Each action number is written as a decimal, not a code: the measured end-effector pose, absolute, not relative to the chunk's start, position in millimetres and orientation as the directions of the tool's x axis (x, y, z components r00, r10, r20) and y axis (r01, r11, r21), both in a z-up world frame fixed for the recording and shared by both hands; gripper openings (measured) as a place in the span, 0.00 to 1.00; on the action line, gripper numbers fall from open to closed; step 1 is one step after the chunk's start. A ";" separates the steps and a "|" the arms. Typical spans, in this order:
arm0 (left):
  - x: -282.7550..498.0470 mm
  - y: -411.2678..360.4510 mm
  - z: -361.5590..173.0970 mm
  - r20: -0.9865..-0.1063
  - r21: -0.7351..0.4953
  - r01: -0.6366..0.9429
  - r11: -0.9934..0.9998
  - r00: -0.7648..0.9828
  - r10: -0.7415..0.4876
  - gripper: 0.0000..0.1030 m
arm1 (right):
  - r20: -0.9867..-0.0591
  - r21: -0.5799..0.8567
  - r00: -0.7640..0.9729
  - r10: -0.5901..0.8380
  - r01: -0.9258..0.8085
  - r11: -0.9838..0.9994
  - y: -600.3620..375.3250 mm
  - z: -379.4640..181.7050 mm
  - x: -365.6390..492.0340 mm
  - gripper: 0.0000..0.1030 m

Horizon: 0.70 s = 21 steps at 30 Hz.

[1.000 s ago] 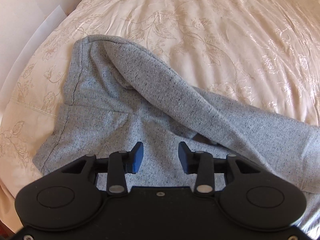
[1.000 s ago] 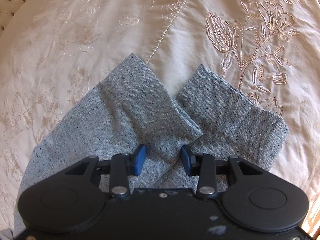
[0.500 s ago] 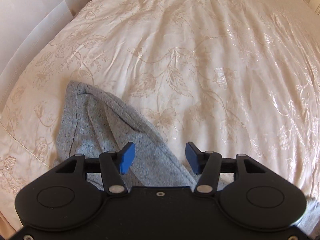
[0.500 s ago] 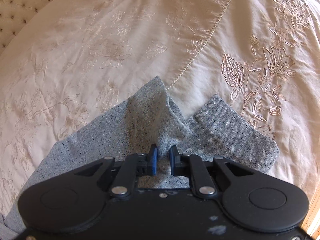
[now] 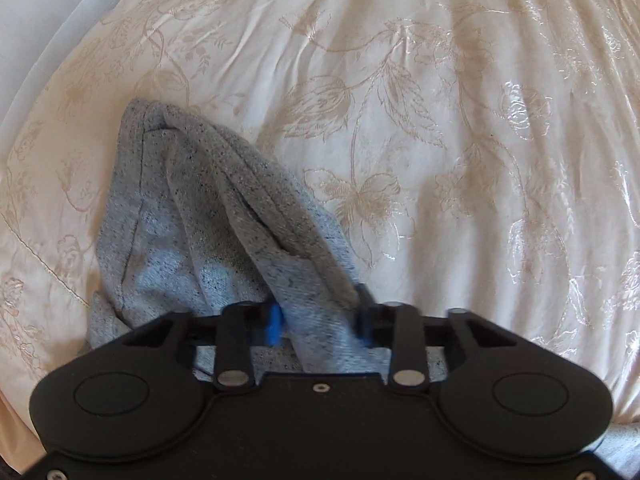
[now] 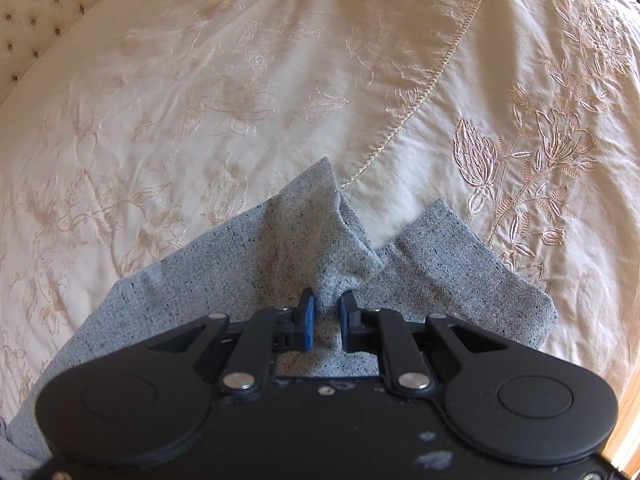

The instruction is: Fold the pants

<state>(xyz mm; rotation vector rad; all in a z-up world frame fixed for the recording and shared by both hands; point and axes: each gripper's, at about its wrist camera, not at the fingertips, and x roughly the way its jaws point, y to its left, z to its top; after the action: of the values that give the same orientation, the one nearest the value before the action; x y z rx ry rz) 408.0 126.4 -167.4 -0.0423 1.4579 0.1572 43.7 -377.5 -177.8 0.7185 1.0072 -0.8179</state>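
The grey pants [image 5: 208, 216] on the bedspread [image 5: 460, 128] look soft and limp, bunching where the left gripper [image 5: 320, 320] and right gripper [image 6: 326, 314] clamp them, so hems and waistband offer surer holds.

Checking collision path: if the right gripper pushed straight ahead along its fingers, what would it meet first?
The right gripper is already pinching the grey pants; that bunched leg cloth fills its path. Beyond lies the cream bedspread, depth unclear.

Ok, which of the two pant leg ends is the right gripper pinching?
The left leg end, bunched and lifted between the right gripper; the other leg end lies flat on the bedspread.
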 end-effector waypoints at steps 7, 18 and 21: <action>368.2 129.4 -102.4 -0.964 0.036 -0.137 0.990 0.257 0.070 0.14 | -0.909 0.143 0.336 -0.248 0.809 0.571 -384.4 -150.6 50.2 0.13; 210.6 191.7 -35.5 -0.939 -0.056 -0.212 0.976 0.342 0.020 0.14 | -0.863 0.128 0.424 -0.274 0.709 0.693 -402.8 -77.5 22.7 0.12; 181.5 198.2 -74.6 -0.964 -0.007 -0.230 0.973 0.261 0.054 0.14 | -0.895 0.100 0.364 -0.259 0.728 0.678 -407.3 -94.3 0.5 0.12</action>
<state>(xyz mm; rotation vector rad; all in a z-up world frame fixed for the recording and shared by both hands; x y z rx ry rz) 181.5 198.2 -74.6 -0.1573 1.2943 0.1936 0.5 -407.3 -94.3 0.5394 1.0101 -0.6762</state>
